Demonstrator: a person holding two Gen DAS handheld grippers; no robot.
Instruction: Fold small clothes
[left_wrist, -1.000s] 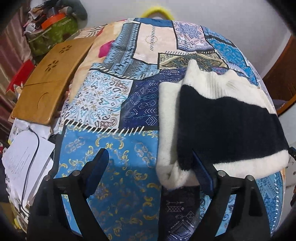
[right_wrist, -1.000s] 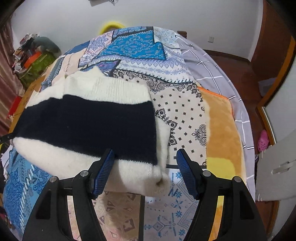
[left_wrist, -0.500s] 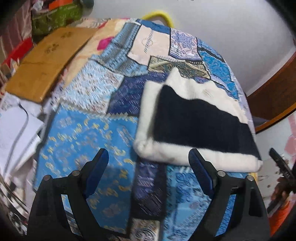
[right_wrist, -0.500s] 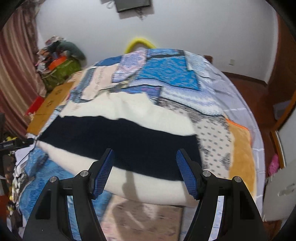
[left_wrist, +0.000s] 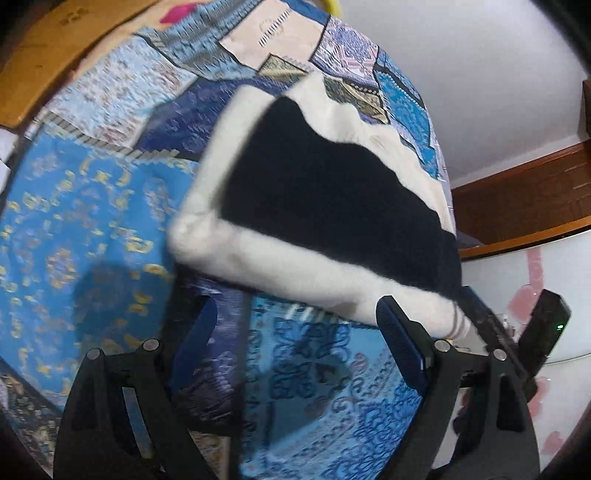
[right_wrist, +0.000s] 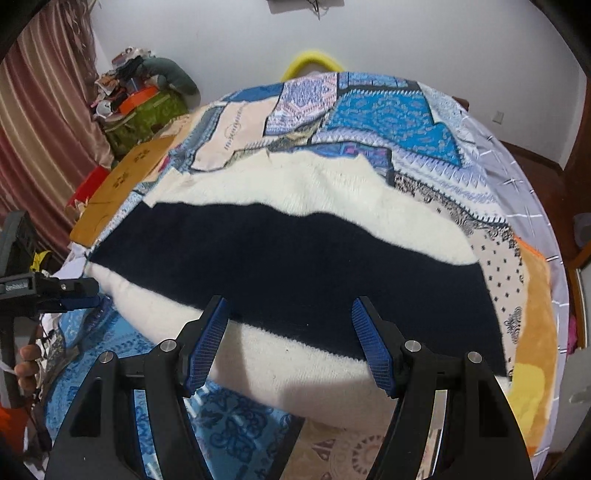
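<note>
The sweater (right_wrist: 295, 266), cream with a broad black band, lies folded into a thick slab on the patchwork bedspread (left_wrist: 85, 206). The right gripper (right_wrist: 290, 341) hangs over its near edge with jaws apart and nothing pinched — the black band runs just ahead of and between the two blue pads, the cream hem under them. The left gripper (left_wrist: 295, 347) also stands wide open and empty; the sweater's near cream edge sits just beyond its jaws, with the corner nearest the right-hand jaw, and bare bedspread between them.

What could spoil things from here: the fold is bulky and loose, so a bite that takes only the top layer would peel it open when lifted. A bite set too deep could catch the bedspread along with the knit and drag both. The two grippers work at opposite ends of the same edge — if one pulls sooner or harder, the slab may skew or sag in the middle.
</note>
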